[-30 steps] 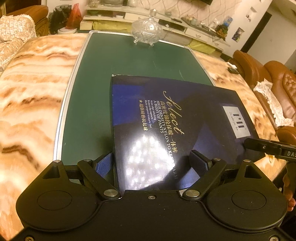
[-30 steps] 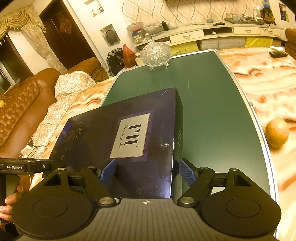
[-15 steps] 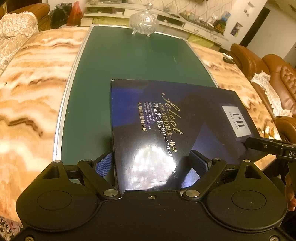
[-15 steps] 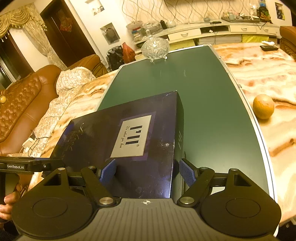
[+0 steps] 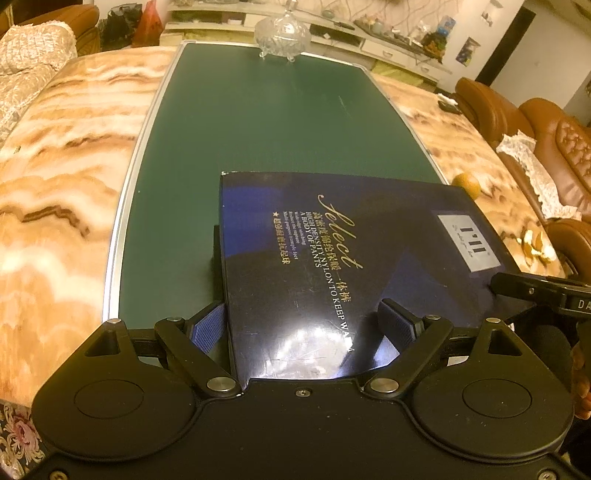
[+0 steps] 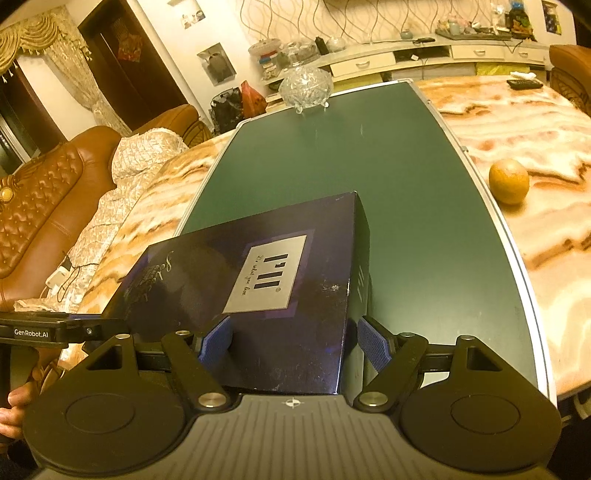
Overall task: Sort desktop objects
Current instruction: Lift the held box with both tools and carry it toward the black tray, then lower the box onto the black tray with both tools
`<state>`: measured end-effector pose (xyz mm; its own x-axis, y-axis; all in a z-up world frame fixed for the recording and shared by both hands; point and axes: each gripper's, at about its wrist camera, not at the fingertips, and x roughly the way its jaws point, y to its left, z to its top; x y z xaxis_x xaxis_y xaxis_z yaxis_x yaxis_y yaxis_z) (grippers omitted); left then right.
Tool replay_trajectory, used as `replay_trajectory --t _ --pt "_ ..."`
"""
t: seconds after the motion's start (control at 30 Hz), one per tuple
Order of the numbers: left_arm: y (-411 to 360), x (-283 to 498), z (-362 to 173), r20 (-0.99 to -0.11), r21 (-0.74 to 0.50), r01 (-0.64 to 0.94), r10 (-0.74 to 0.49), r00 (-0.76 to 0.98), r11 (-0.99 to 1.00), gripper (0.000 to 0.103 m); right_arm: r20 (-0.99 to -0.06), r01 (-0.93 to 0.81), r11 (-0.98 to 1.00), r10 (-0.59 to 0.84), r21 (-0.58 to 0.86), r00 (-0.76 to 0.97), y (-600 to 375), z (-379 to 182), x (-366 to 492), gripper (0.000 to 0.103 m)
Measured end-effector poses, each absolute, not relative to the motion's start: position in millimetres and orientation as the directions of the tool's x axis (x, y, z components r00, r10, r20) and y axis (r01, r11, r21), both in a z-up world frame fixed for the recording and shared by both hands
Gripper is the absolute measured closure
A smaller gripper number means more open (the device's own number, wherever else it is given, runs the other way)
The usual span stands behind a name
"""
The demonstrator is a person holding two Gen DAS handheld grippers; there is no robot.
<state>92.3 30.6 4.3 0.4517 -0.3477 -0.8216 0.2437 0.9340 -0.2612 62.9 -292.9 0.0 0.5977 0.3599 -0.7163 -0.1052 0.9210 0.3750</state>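
Note:
A flat dark blue box (image 5: pixel 332 266) with gold lettering and a silver label is held above the near end of the green table panel (image 5: pixel 258 122). My left gripper (image 5: pixel 303 325) grips the box's left end, one finger above and one below. My right gripper (image 6: pixel 291 343) grips its right end (image 6: pixel 280 280) the same way. Each gripper shows at the edge of the other's view. The box looks lifted clear of the table and roughly level.
A glass lidded bowl (image 5: pixel 282 31) stands at the panel's far end. An orange (image 6: pixel 509 181) lies on the marble top (image 5: pixel 66 147) to the right, with peel pieces (image 5: pixel 535 247) near the sofa side. Leather sofas flank the table.
Both grippers have drawn back and up with the box; the glass bowl looks farther away and the orange has come into the left view.

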Motion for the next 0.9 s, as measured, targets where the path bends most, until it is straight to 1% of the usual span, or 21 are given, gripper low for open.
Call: replay_trajectory --t 0.47,0.9 --pt "26 88 -7 -0.838 -0.222 0.252 -0.316 0.445 0.942 0.015 -0.735 -0.085 0.920 0.359 0.383 0.576 -293 -22 63 0.024" --pt "29 87 -19 -0.851 -0.230 0.236 -0.313 0.421 0.944 0.015 -0.743 -0.075 0.920 0.357 0.385 0.566 -292 -31 66 0.024"
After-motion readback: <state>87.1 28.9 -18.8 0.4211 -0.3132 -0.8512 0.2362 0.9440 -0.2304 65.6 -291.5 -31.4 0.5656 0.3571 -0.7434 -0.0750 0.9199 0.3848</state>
